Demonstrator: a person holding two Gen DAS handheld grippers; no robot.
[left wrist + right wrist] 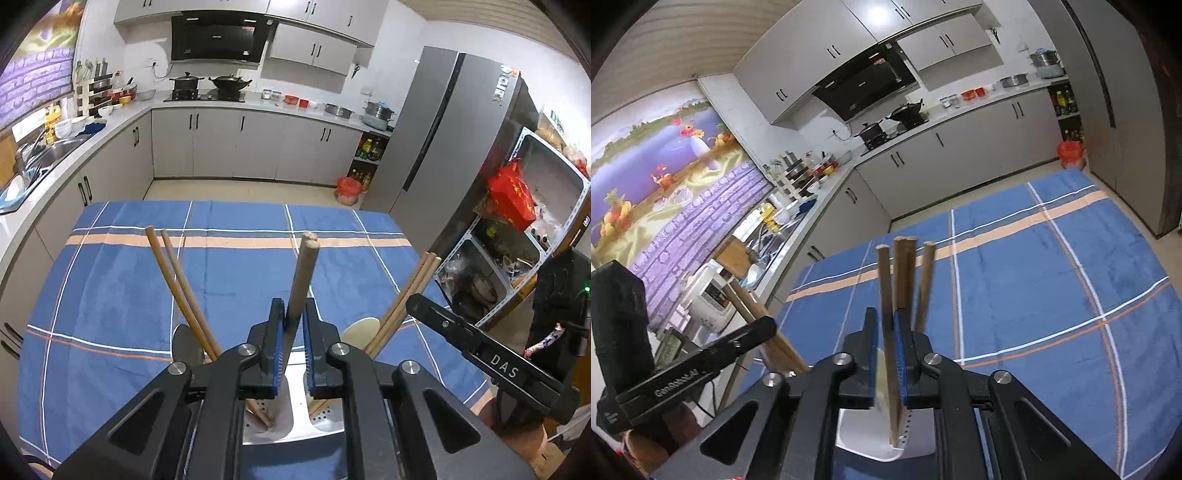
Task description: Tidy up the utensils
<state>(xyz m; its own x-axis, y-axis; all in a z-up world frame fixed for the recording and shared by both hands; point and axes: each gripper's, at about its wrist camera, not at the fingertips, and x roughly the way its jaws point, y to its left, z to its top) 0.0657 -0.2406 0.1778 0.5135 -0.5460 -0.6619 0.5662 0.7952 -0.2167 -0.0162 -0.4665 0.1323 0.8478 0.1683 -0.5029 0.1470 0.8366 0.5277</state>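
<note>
1. In the left wrist view, a pair of wooden chopsticks (177, 284) leans to the left out of the left compartment of a white perforated utensil holder (291, 413), which stands at the near edge of the tabletop (236, 221) on its blue plaid cloth; a metal utensil head (186, 343) rises just beside them.
2. The left gripper (293, 317) is clenched on a second chopstick pair (304, 273), held nearly upright over the holder, its lower end going down between the compartments.
3. To the right, a pale wooden spoon head (360, 330) and three more chopsticks (406, 295) lean rightward from the right compartment; the right gripper's black body (491, 358) sits just beside them.
4. In the right wrist view, the right gripper (888, 321) is grasping a single chopstick (888, 332), its tip down inside the holder (916, 439); other chopsticks (905, 273) stand just behind.
</note>
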